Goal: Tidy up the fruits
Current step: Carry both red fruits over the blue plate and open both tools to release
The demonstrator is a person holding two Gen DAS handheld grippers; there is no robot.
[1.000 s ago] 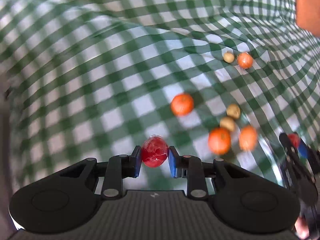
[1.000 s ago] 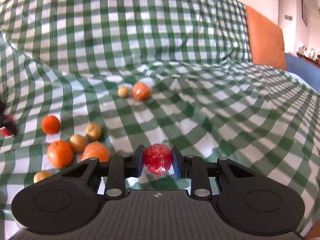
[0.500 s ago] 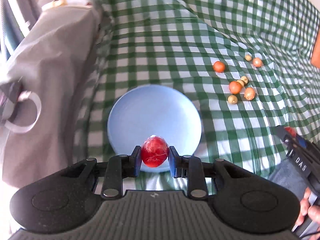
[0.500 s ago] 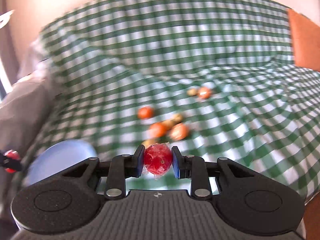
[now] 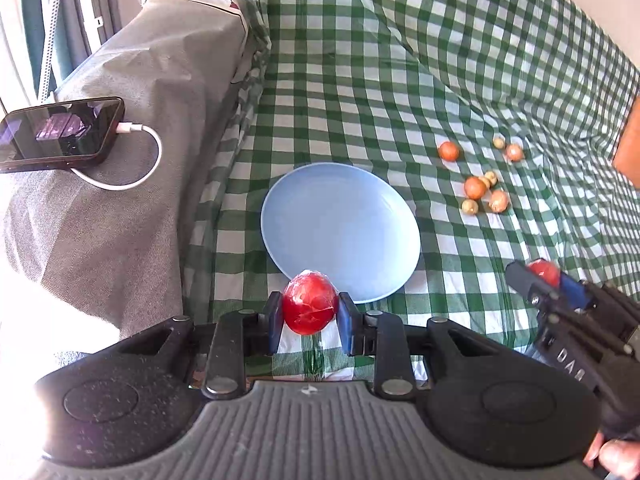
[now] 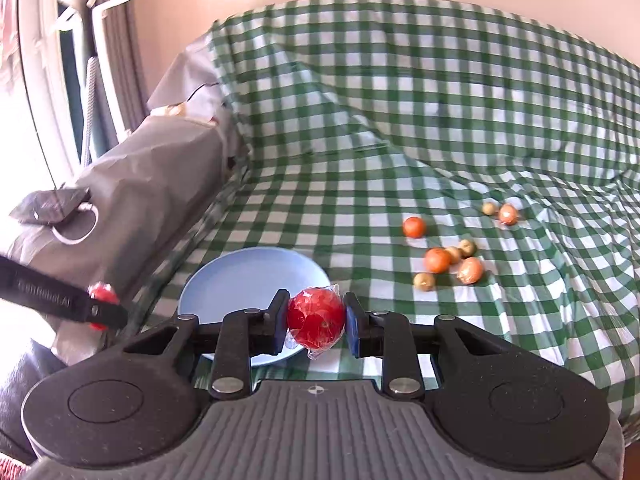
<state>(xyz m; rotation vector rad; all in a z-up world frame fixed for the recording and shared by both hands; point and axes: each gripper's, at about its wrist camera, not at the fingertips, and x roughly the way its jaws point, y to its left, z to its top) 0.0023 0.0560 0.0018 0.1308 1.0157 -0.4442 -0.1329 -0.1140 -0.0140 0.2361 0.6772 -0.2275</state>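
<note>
My left gripper (image 5: 309, 314) is shut on a red plastic-wrapped fruit (image 5: 309, 307), held at the near edge of a light blue plate (image 5: 340, 224) on the green checked cloth. My right gripper (image 6: 316, 322) is shut on another red wrapped fruit (image 6: 316, 317), held above the near right rim of the same plate (image 6: 248, 276). Several oranges (image 5: 475, 187) and small yellowish fruits (image 5: 469, 207) lie on the cloth to the right of the plate; they also show in the right wrist view (image 6: 437, 260). The right gripper with its fruit shows in the left wrist view (image 5: 548, 280).
A grey-covered armrest (image 5: 132, 152) stands left of the plate, with a phone (image 5: 60, 134) and white cable (image 5: 148, 160) on it. The checked backrest (image 6: 400, 72) rises behind. An orange cushion (image 5: 630, 148) is at the far right.
Both grippers have pulled back and up from the fruit pile, each with a red fruit in it. The blue plate and armrest have come into view.
</note>
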